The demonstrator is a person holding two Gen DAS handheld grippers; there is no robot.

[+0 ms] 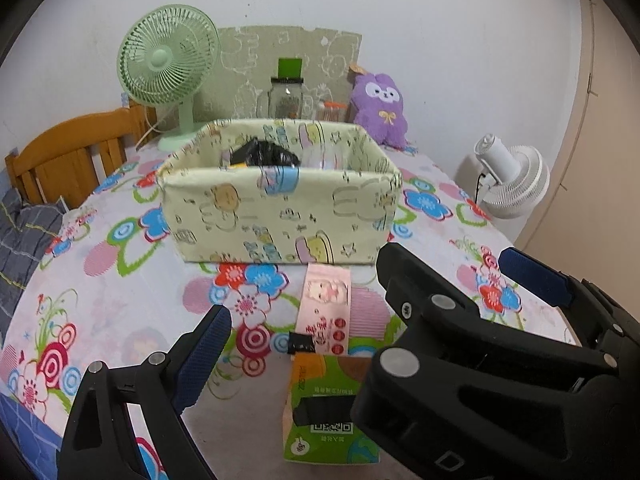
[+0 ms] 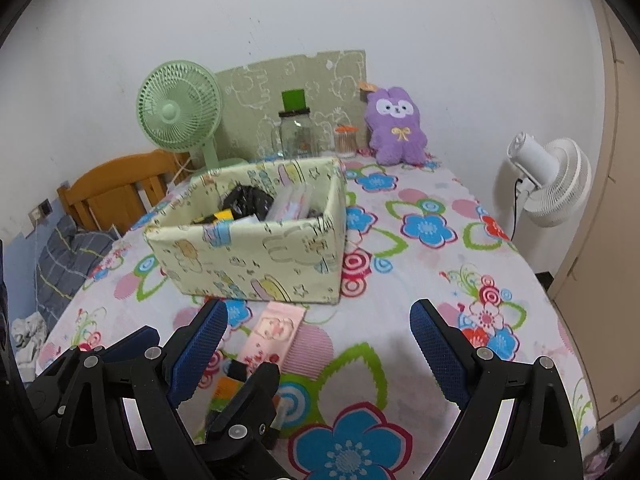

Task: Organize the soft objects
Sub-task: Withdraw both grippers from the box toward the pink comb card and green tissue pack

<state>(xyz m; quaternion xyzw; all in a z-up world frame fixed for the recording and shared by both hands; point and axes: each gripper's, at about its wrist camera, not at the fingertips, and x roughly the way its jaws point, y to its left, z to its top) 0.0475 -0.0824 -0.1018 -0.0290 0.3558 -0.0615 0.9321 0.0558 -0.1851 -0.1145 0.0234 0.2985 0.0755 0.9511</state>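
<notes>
A pink packet point(image 1: 326, 304) with a cartoon print lies flat on the flowered cloth, just in front of a pale yellow fabric box point(image 1: 280, 208). An orange and green tissue pack point(image 1: 324, 400) lies nearer to me. My left gripper point(image 1: 304, 344) stands open over these two packs, its right finger mostly covered by the right gripper point(image 1: 444, 256). In the right wrist view my right gripper point(image 2: 320, 320) is open with nothing between its pads, to the right of the pink packet point(image 2: 276, 332). The box point(image 2: 248, 248) holds a black bag and other packets.
A purple plush toy point(image 2: 396, 128) sits at the back by the wall, beside a glass jar point(image 2: 296, 136) and a green desk fan point(image 2: 180, 112). A white fan point(image 2: 552, 180) stands off the right edge. A wooden bed frame point(image 2: 116, 192) and grey bedding lie left.
</notes>
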